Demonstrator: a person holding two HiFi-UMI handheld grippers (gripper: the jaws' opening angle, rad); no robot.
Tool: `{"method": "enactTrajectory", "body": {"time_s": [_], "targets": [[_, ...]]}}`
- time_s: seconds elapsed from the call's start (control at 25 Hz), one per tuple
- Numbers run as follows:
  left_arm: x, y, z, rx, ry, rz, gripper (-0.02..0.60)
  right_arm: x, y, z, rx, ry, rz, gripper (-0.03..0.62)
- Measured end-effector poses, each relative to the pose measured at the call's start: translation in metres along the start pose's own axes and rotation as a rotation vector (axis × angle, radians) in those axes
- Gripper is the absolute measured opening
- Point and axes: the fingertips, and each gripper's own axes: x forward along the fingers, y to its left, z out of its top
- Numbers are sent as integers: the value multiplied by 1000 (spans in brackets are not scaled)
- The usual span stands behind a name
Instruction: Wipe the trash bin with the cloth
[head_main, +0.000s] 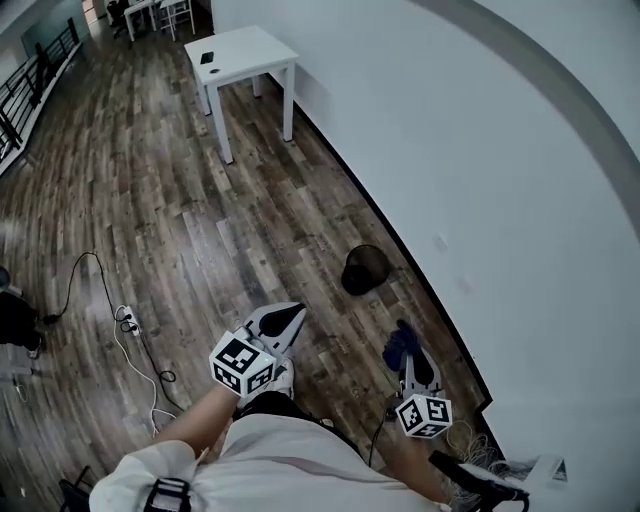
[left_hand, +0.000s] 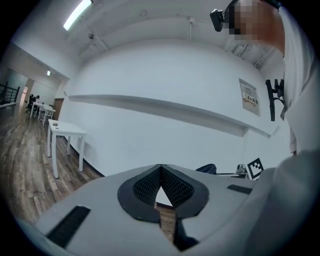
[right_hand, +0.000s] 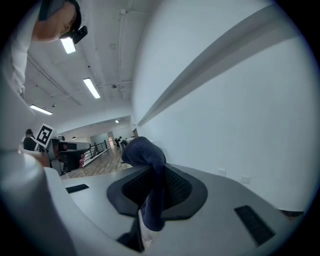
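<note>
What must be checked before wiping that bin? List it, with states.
1. The right gripper holds the cloth: ok, jaws shut on it.
2. The left gripper is free: ok, shut, nothing between its jaws.
3. The bin is in sight: ok, on the floor by the wall.
4. The cloth reaches the bin: not ok, well short of it.
5. The bin stands upright: cannot tell.
</note>
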Motion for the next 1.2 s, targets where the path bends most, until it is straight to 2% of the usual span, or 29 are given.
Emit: {"method": "enactTrajectory", "body": {"time_s": [0.2,0.4,0.44,0.6,0.68,0.88,1.08,1.2], "targets": [[-23,-80,3,1,-48,16,9,-68,9,37,-47,-64,92,58],[-46,-158,3,7,-66,-3,9,-139,-5,52,-45,-86,108,58],[-53,-169,4,25,-66,-2,9,-150,-6,53,-41,-91,103,58],[-76,-204,4,188,-44,-13,9,-183,-5,50,-42,-119,95,58],[-80,-212,2,188,-54,-25,9,-193,-5,45,-52,-121,94,58],[-97,-206,11,122,-106,-34,9,-204,18,51,-114,-139,88,58],[-112,-185,17,124,-108,-34,9,-187,49,65,-121,-159,111,58],[-119,-178,12,98,-116,-50,9,-182,62,62,-127,-141,107,58]]}}
